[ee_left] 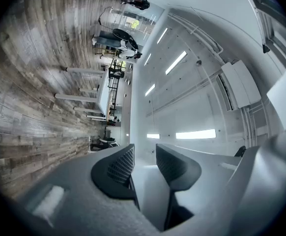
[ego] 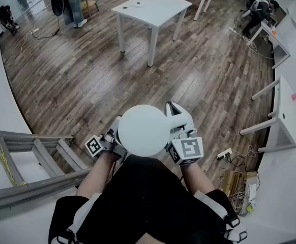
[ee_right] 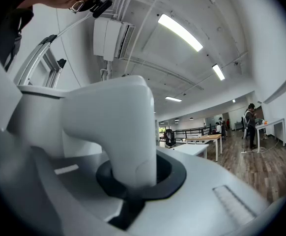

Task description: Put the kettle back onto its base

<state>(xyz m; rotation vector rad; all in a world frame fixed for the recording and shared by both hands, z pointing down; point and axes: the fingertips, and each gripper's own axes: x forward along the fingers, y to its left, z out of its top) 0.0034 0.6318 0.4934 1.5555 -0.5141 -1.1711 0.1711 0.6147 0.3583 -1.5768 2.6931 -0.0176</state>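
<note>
Carrying is the step in hand. The right gripper [ee_right: 133, 176] is clamped on the handle [ee_right: 116, 122] of the white kettle [ego: 143, 130], which is held near the body above the floor. The left gripper [ee_left: 144, 165] is beside it, jaws slightly apart and empty. The next move likely calls for finding the base, perhaps on the far table [ego: 163, 14]. The kettle's contents are hidden.

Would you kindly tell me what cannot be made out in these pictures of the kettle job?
The base: seen in no view.
Head view: the small item on the white table is too small to identify.
Head view: the round top of the kettle hides its body and whatever lies beneath.
Right gripper view: the handle, clamped in the right gripper, blocks the middle of the scene.
</note>
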